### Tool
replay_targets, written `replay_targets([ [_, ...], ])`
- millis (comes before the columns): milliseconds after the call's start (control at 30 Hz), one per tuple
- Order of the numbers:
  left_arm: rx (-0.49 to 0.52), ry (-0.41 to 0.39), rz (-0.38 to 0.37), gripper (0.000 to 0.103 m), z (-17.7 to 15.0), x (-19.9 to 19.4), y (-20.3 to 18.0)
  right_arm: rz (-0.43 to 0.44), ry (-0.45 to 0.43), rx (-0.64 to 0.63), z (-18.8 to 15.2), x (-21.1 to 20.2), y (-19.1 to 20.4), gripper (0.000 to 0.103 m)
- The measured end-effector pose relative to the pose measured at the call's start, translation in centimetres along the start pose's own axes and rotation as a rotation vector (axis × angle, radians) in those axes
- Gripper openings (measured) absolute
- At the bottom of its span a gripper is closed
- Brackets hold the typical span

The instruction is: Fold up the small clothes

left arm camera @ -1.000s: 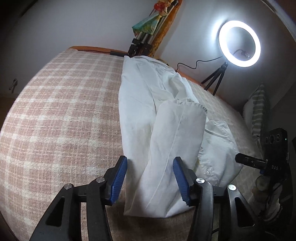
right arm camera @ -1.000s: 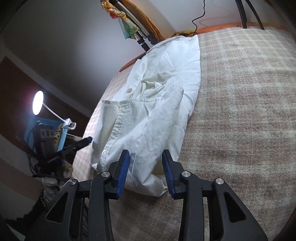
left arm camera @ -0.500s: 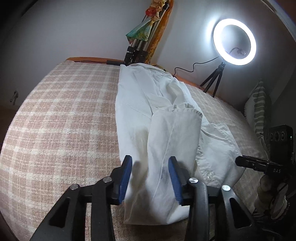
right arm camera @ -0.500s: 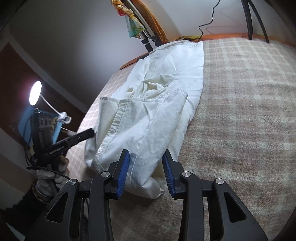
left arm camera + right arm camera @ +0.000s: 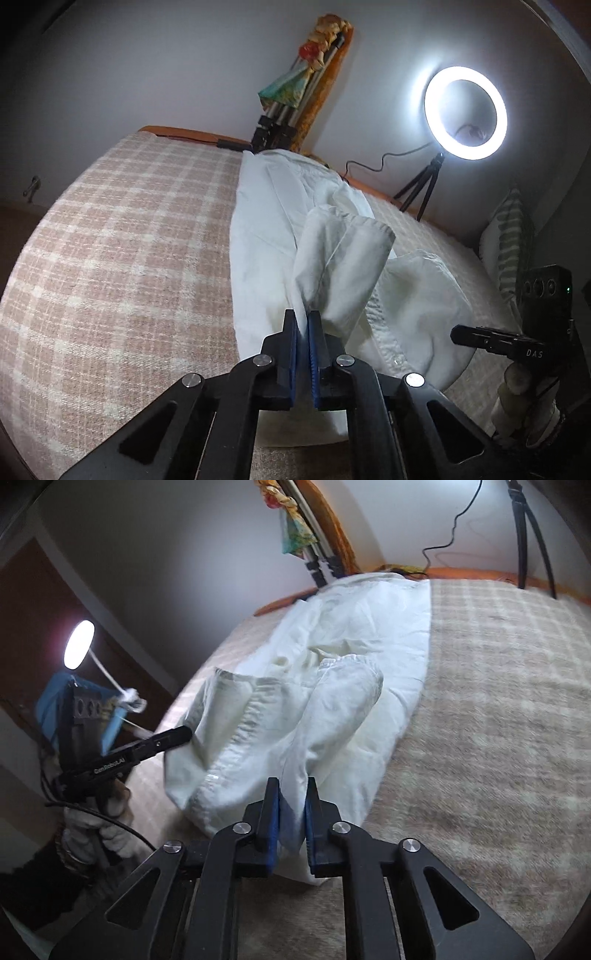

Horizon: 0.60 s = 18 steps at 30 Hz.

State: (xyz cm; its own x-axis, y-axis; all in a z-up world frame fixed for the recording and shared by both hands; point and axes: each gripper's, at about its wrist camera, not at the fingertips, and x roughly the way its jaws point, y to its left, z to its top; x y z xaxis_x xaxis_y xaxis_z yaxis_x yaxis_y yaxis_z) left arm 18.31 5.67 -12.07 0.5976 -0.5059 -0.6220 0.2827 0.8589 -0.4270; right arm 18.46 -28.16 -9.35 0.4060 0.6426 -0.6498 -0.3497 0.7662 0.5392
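Note:
A white button shirt lies lengthwise on the plaid bed cover, folded in on itself. My left gripper has its blue pads pinched on a fold of the shirt's near end, its jaws closing, and a sleeve-like flap rises from the pinch. In the right wrist view the same shirt has its button placket on the left. The jaws of my right gripper are closing, with the shirt's near edge bunched and pressed between the pads.
A lit ring light on a small tripod and a folded tripod stand at the bed's far edge. A striped pillow lies at the right. A gloved hand holds the other gripper at the left, near a lamp.
Both grippers went from open, straddling the shirt's near end, to closed on the fabric. The fold in the left gripper now stands up off the bed.

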Motion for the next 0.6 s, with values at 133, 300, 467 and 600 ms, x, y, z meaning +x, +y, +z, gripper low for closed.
replay_targets([
  [133,-0.108,0.082,0.04,0.004,-0.3,2.4,2.6,0.046,0.041,0.101,0.5,1.3,-2.8,0.008],
  [300,-0.062,0.036,0.126,0.024,0.3,1.8,1.5,0.019,0.051,0.123,0.2,2.0,-3.1,0.009],
  [467,-0.019,-0.049,0.233,0.026,0.7,-0.7,1.2,-0.039,0.04,0.185,-0.5,1.3,-4.1,0.023],
  [600,0.044,-0.102,0.214,0.026,0.5,-2.4,-0.3,-0.231,-0.032,0.106,-0.4,-0.4,-2.5,0.045],
])
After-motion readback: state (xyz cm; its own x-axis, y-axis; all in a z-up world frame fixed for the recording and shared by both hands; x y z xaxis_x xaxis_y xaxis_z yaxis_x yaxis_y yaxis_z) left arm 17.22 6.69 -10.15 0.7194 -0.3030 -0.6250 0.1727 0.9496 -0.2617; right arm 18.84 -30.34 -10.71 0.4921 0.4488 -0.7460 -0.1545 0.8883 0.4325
